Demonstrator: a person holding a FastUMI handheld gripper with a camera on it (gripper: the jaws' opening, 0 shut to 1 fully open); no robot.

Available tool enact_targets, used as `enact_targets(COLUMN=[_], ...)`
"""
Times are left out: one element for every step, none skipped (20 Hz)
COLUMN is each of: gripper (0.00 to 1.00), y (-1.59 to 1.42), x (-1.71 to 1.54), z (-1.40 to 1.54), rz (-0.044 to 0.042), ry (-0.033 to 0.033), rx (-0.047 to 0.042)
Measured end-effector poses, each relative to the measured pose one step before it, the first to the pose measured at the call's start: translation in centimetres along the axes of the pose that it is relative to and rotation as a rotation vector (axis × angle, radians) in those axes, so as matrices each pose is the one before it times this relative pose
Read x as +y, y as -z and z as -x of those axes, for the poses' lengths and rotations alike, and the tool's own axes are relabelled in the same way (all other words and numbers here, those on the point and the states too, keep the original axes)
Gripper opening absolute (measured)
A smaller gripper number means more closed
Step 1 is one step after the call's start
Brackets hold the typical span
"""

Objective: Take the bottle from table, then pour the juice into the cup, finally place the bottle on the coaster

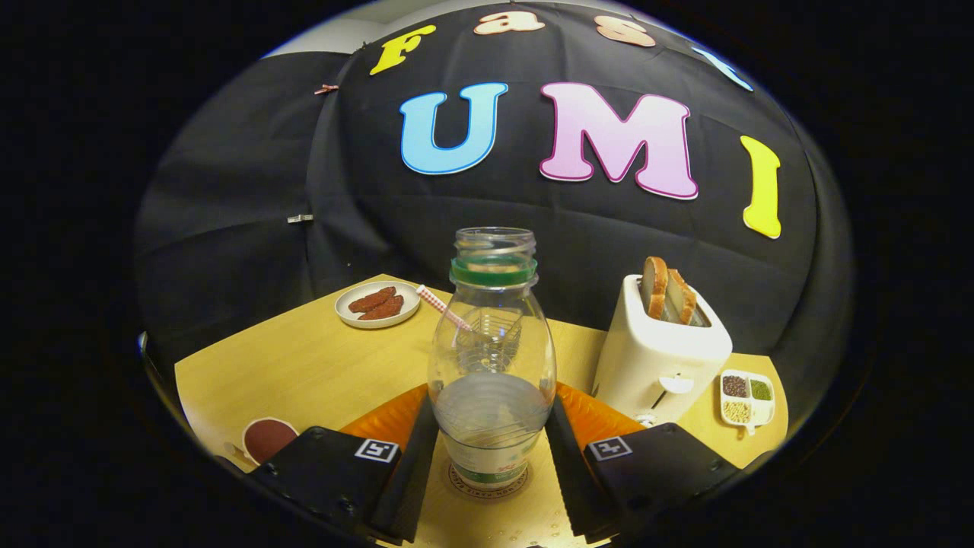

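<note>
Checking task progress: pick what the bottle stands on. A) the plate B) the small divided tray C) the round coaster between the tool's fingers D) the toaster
C: the bottle stands upright on the coaster, between the fingers of the tool.

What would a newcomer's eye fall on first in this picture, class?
First, the clear bottle, uncapped and upright between the two black fingers, standing on a round coaster. Then the white toaster beside it with bread sticking up, and the plate beyond.
</note>
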State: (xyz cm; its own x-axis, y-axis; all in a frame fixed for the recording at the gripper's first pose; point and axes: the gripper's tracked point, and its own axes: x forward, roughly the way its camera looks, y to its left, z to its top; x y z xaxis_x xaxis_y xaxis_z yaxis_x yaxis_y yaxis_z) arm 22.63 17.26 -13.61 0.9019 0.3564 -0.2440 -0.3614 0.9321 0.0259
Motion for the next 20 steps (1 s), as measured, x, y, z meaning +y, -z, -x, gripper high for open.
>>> enact_targets(gripper=[0.75, 0.75, 0.75, 0.75, 0.76, 0.76, 0.76, 0.76, 0.76, 0.76, 0.77, 0.77, 0.77, 0.78, 0.78, 0.79, 0.79, 0.8, 0.82, 0.88], y=[0.341, 0.528, 0.342, 0.3, 0.237, 0.254, 0.234, 0.241, 0.333, 0.145, -0.195, 0.1, -0.009, 0.037, 0.079, 0.165, 0.195, 0.106, -0.049, -0.105], x=[0.106, 0.055, -0.033, -0.154, -0.128, -0.14, -0.061, 0.191, -0.029, -0.029, 0.073, 0.024, 0.094, 0.024, -0.001, 0.015, 0.038, -0.027, -0.087, -0.027], z=[-0.204, -0.089, -0.142, -0.108, -0.127, -0.088, -0.049, -0.081, -0.107, 0.036, -0.109, 0.052, 0.006, 0.02, -0.021, -0.017, -0.016, 0.097, 0.113, 0.033], rz=[-0.00071, 0.00237, 0.00326, 0.00325, 0.00308, -0.00238, -0.01017, -0.01436, -0.01093, -0.00731, -0.00384, 0.00387, 0.01378, 0.00672, 0.00559, 0.0029, 0.0011, 0.00288, 0.00583, 0.00497], ry=[-0.00496, -0.00112, 0.00154, 0.00279, 0.0019, -0.00098, -0.00585, -0.01241, -0.00537, -0.00833, -0.00116, -0.00176, -0.00059, -0.00116, 0.00321, 0.0018, -0.00123, 0.00246, 0.00213, -0.00027], rx=[0.00006, 0.00286, 0.00148, 0.00174, 0.0016, 0.00075, 0.00288, 0.00132, 0.00477, 0.00209, -0.00603, -0.00096, -0.00188, -0.00066, 0.0026, 0.0054, 0.00825, 0.00413, -0.00005, -0.00343])
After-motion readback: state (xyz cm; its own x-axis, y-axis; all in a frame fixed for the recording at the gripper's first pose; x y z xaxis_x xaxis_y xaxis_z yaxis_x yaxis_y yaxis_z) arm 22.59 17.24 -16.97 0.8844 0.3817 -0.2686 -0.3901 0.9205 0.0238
